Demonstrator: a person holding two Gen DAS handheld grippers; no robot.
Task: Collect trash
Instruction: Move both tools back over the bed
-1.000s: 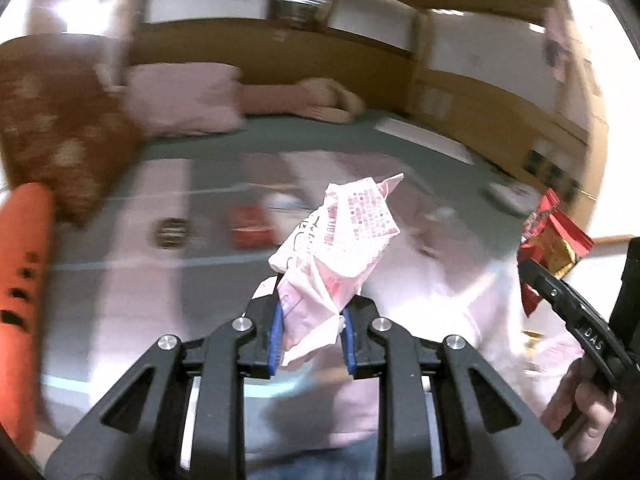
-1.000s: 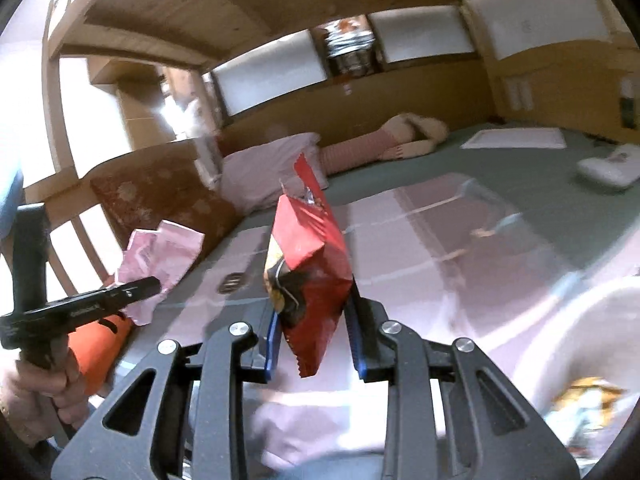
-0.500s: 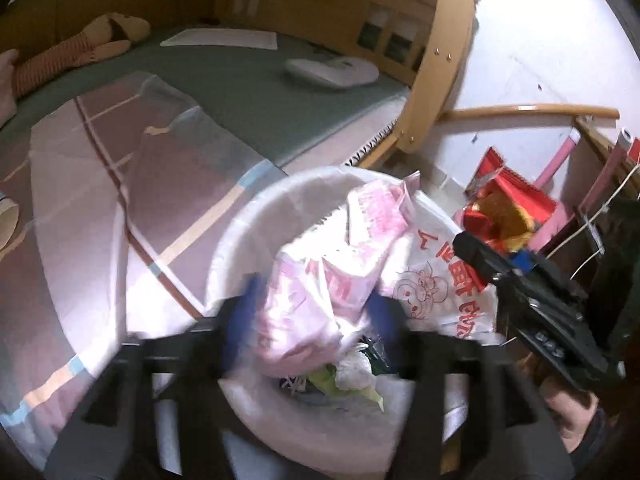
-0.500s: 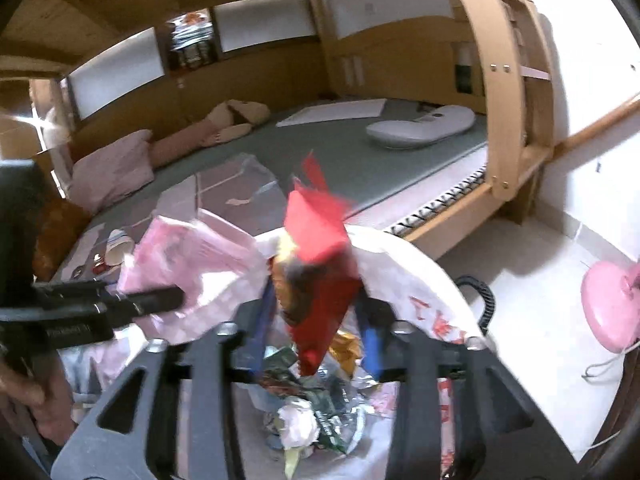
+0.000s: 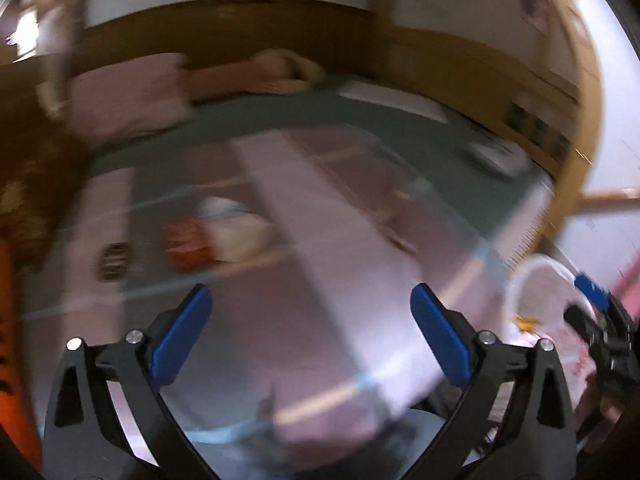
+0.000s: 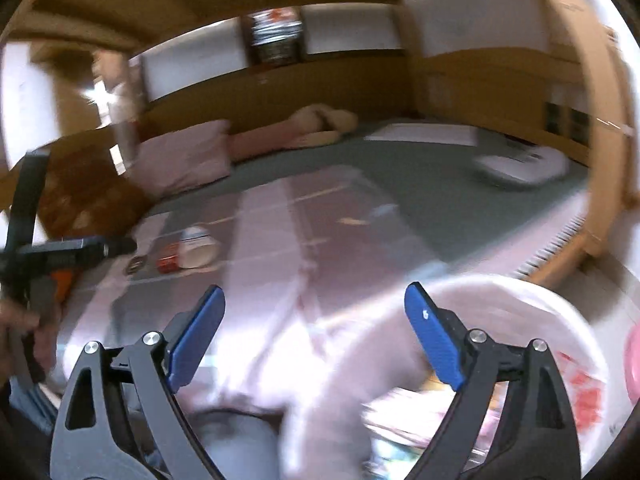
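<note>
**Both grippers empty above the bed**

Since a second ago, both wrappers have left the grippers, whose jaws have just been opening. Left gripper (image 5: 306, 312) and right gripper (image 6: 314, 312) now stand spread wide with nothing between their blue pads. Both views, blurred, face the pink striped bedsheet (image 5: 304, 208). A white plastic-lined trash bin (image 6: 520, 304), holding wrappers, sits at lower right beside the bed. On the sheet, well ahead, a white paper cup (image 6: 198, 252) lies touching a small red package (image 6: 168, 262).
</note>
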